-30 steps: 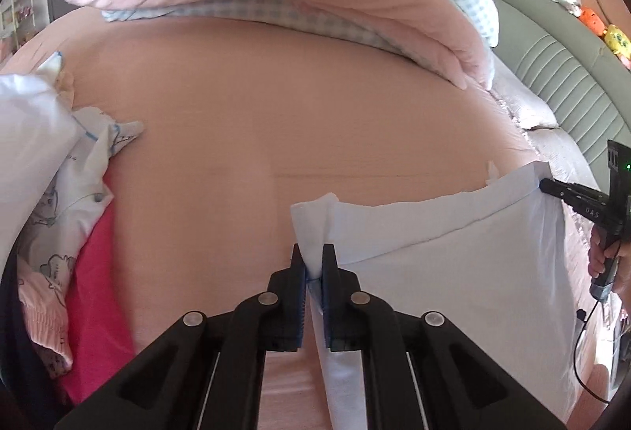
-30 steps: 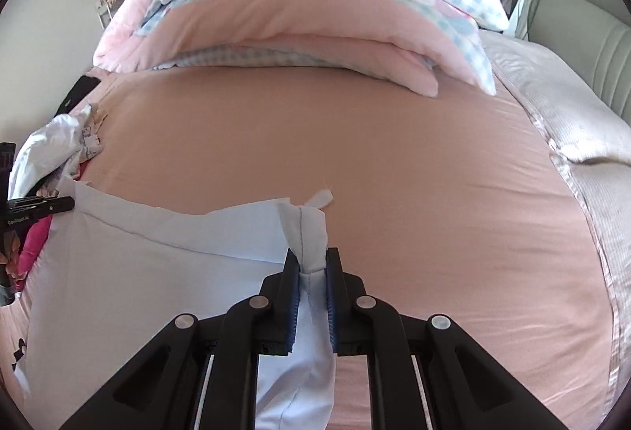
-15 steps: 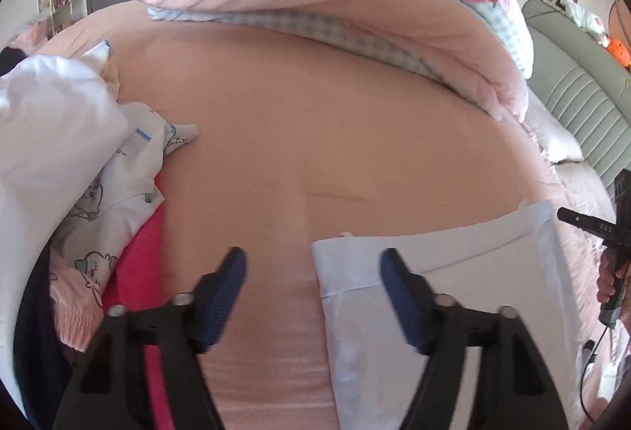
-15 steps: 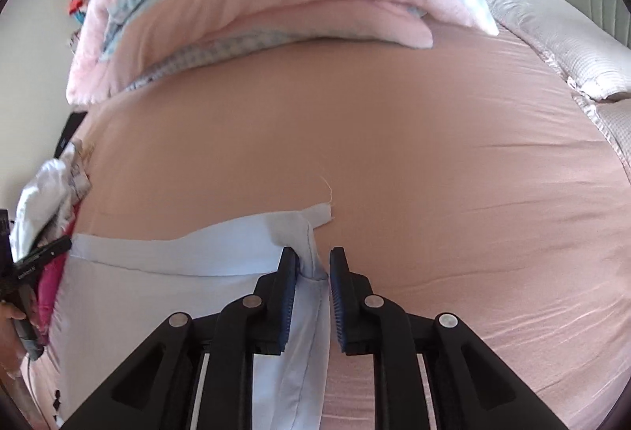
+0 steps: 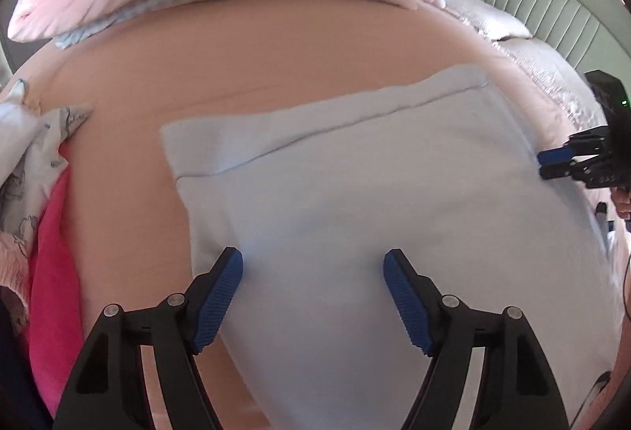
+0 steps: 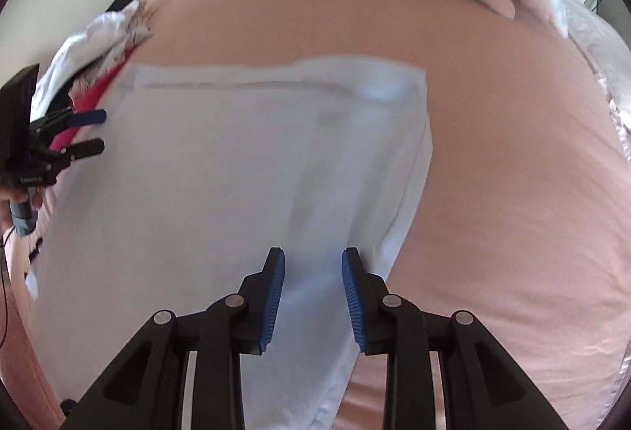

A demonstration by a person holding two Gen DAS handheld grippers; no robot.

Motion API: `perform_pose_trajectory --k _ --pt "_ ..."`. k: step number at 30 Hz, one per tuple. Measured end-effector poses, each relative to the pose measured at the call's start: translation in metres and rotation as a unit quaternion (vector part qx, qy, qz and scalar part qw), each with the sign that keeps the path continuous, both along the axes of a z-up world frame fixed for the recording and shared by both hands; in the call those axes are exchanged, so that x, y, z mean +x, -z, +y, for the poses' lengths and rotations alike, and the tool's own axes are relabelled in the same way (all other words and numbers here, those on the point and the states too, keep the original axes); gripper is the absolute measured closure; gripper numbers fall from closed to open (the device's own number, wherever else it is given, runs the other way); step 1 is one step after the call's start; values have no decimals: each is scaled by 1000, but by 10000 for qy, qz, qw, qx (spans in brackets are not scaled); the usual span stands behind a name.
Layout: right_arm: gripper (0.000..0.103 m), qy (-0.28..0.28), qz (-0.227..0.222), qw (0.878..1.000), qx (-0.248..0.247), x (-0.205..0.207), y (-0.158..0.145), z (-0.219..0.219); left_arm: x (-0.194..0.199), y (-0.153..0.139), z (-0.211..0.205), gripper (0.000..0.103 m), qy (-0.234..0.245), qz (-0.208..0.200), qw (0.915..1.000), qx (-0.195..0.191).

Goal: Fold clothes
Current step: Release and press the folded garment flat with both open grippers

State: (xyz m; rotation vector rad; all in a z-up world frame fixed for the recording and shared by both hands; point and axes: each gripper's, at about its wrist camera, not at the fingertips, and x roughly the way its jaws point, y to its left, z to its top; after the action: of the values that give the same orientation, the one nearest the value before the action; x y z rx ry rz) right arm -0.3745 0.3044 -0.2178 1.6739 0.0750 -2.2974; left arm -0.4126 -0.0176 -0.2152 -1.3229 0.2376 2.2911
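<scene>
Left wrist view shows the pale blue garment (image 5: 394, 193) spread flat on the pink bed sheet (image 5: 236, 55), its hemmed edge away from the camera. It looks thin, soft and light, likely to slump and crease unless held taut at two points, so the near corners or side edges seem the best places to pinch. The left claw (image 5: 313, 296) hangs over its left part, jaws apart and closing, cloth below but not pinched. The right claw (image 6: 311, 296) hangs over the garment near its right edge, jaws narrowly apart and opening, gripping nothing. A heap of other clothes (image 5: 35, 193) lies just beside the garment's left edge.
</scene>
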Motion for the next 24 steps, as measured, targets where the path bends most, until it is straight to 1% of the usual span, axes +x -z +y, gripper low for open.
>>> perform_pose_trajectory --k 1,2,3,4,5,6,7,8,9,11,12,13,14,15,16,17,18,20,22,24 --pt "86 118 39 9999 -73 4 3 9 -1 1 -4 37 32 79 10000 -51" --pt "94 302 69 9994 -167 4 3 21 -5 -2 -8 37 -72 149 9997 -202" --pt "99 497 118 9986 -156 4 1 33 -12 -5 -14 37 -320 167 9988 -344" --pt "99 717 213 9971 102 2 -1 41 -20 -8 -21 37 -569 184 9971 -476" --pt "94 931 326 9942 417 -1 -5 49 -26 -14 -30 37 -833 161 9957 -376" --pt "92 1089 477 9904 711 -3 -10 54 -28 -20 -36 37 -900 145 9958 -92" --pt "90 1105 615 9901 604 -4 -17 56 -30 -26 -41 37 -960 133 9951 187" --pt "90 1030 756 9909 425 -5 -25 53 -29 -31 -39 37 -859 205 9956 300" --pt "90 914 899 9913 306 -6 -32 48 -28 -31 -31 37 -665 183 9970 348" --pt "88 438 1079 9925 367 -11 -37 23 -28 -31 -17 40 -280 135 9986 438" --pt "87 203 1079 9932 377 -15 -35 9 -33 -25 -9 47 -226 41 9992 339" --pt "88 45 922 9951 365 -22 -27 -3 -37 -18 -4 56 -224 16 9996 199" --pt "88 -18 722 9964 433 -31 -16 -10 -41 -10 0 57 -223 -8 9997 66" --pt "88 -80 522 9974 500 -40 -6 -18 -47 -8 -1 57 -260 5 9996 108" --pt "88 -123 417 9976 545 -49 1 -22 -53 -7 -2 57 -297 18 9994 150" --pt "88 -117 540 9970 536 -55 -1 -20 -58 -5 -3 57 -335 30 9993 192" --pt "88 -47 629 9966 534 -62 -3 -16 -62 -8 -5 57 -392 19 9990 201" --pt "88 452 671 9947 632 -75 -3 4 -70 -13 -8 57 -508 -2 9985 220" --pt "94 712 762 9930 563 -78 -7 15 -77 -18 -12 57 -623 -24 9978 239" --pt "78 972 852 9904 493 -81 -12 26 -79 -28 -13 55 -788 27 9964 326"
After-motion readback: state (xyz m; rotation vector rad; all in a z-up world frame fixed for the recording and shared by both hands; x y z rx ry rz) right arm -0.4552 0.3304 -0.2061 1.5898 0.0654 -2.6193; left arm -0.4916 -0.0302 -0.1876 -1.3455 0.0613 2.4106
